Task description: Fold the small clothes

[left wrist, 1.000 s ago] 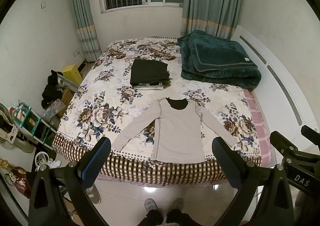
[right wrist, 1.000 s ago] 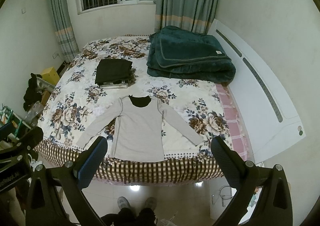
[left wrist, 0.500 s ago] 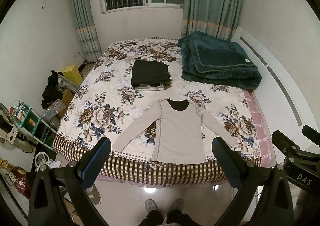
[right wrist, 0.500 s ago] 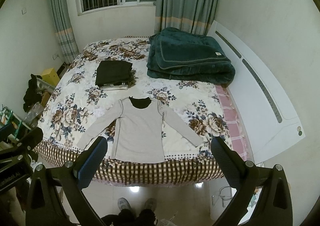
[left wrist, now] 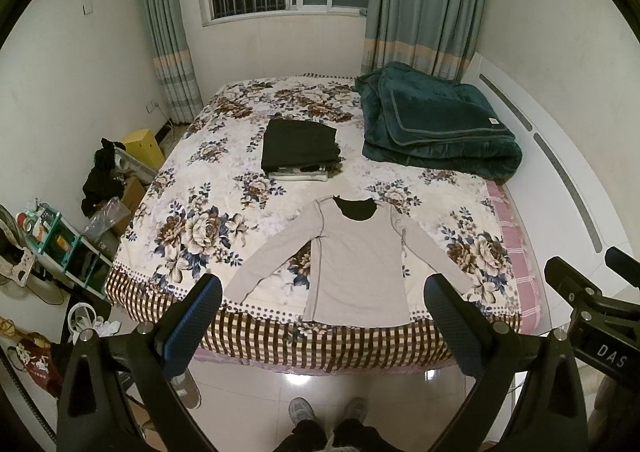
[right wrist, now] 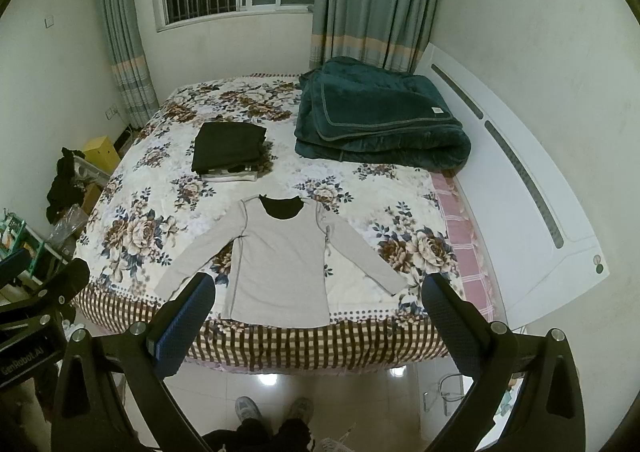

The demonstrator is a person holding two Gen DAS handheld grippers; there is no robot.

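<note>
A grey long-sleeved top [left wrist: 356, 264] with a black collar lies flat, sleeves spread, at the near edge of the floral bed [left wrist: 208, 228]; it also shows in the right wrist view [right wrist: 280, 260]. My left gripper [left wrist: 324, 316] is open and empty, held above the floor short of the bed's foot. My right gripper [right wrist: 320, 312] is open and empty, at about the same distance. Neither touches the top. A folded pile of dark clothes [left wrist: 300, 150] sits farther back on the bed.
A folded dark green blanket [left wrist: 436, 124] lies at the bed's far right. A white headboard panel [right wrist: 520, 188] runs along the right side. Shelves, bags and a yellow box [left wrist: 144, 148] crowd the floor at left. The person's shoes [left wrist: 328, 410] stand on the tiled floor.
Both views have shifted very slightly; the bed sits a touch higher in frame. The top and both grippers are otherwise unchanged.
</note>
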